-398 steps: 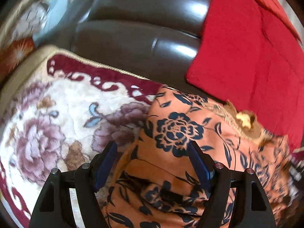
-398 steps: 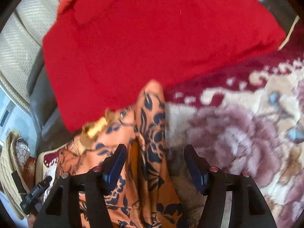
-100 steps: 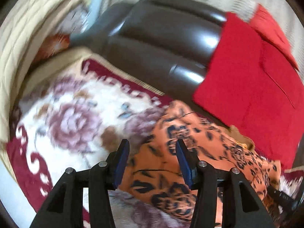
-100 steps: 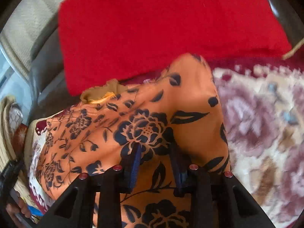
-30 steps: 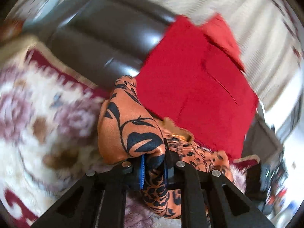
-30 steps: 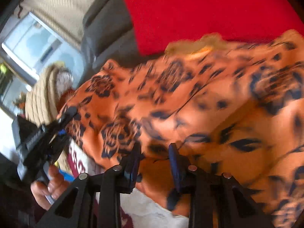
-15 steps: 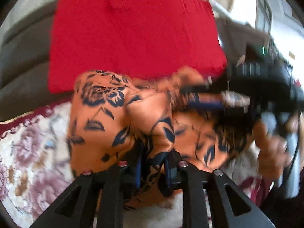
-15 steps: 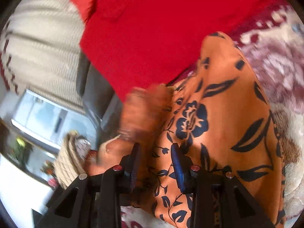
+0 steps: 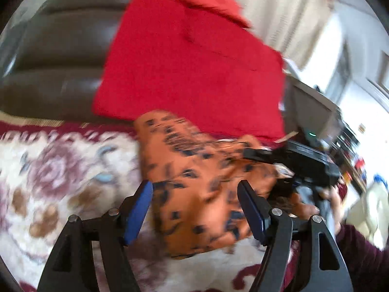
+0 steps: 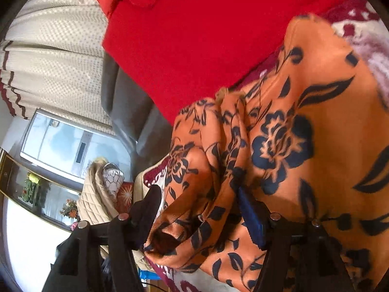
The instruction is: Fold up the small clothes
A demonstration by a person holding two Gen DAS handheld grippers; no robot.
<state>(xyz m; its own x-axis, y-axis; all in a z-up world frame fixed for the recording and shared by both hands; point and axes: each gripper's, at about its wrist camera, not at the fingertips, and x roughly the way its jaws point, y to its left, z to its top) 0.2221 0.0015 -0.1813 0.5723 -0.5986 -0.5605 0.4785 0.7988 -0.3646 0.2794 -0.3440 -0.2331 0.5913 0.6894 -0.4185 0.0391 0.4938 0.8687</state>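
In the left wrist view, a flowered rug [image 9: 56, 170] in cream, mauve and maroon fills the left side, with a dark brown leather sofa [image 9: 56, 56] behind it. The left tool [image 9: 195, 192] has its jaws opening, the blue pads wide apart and clear of the cloth. Between and beyond them lies the orange garment [image 9: 194, 170] with dark blue flowers, bunched into a folded heap on the rug. Above it a red cushion [image 9: 189, 68] leans on the sofa. Further right, the right tool [image 9: 291, 155] shows as a black body at the garment's far edge, with a hand [image 9: 328, 202] and a maroon sleeve [image 9: 359, 243] behind it.

In the right wrist view, a cream curtain [image 10: 53, 56] and a window take the left. The right tool [image 10: 198, 194] has its jaws opening too, with folds of the orange garment [image 10: 279, 146] draped between them and over the right finger; whether the pads press it I cannot tell. The red cushion [image 10: 206, 31] lies above, the rug [image 10: 364, 31] at far right.
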